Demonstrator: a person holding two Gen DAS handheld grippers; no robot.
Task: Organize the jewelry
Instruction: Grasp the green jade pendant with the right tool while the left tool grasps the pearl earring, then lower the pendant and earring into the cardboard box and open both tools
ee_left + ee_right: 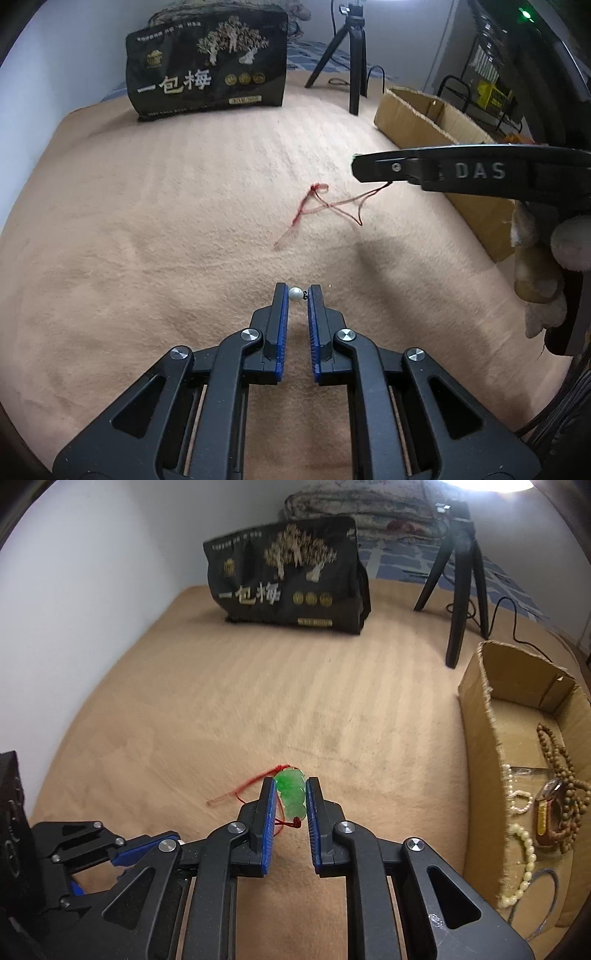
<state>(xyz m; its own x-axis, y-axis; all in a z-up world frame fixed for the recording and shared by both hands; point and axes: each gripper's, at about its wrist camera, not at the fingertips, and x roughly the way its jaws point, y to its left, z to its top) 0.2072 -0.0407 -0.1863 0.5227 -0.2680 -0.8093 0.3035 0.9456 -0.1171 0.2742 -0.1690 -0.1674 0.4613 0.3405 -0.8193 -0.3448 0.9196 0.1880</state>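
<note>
Green jade, a carved pendant, sits pinched between the blue-padded fingers of the right gripper, its long axis running along the fingers from tip toward the palm. Its red cord trails off to the left and lies slack on the tan blanket that covers the bed. The coming move, I'd judge, turns on one relation — the open cardboard box lies to the right of that gripper and close by, so the right hand is plainly the nearer one to drop the pendant in. Already inside the box are wooden prayer beads, a strand of pale beads and what looks like a watch.

The left gripper is closed on a small white pearl with a tiny dark fitting at its right side; the pearl is held right at the fingertips, just above the blanket. For it the box lies further away, far and to the right, past the right gripper.

Hard to make out: whether the cord is clear of the blanket's nap, how much of it lies behind the right gripper, and the box's near end — cut off by the frame edge. A dark printed bag and a black tripod stand at the far side, well apart from all this.
</note>
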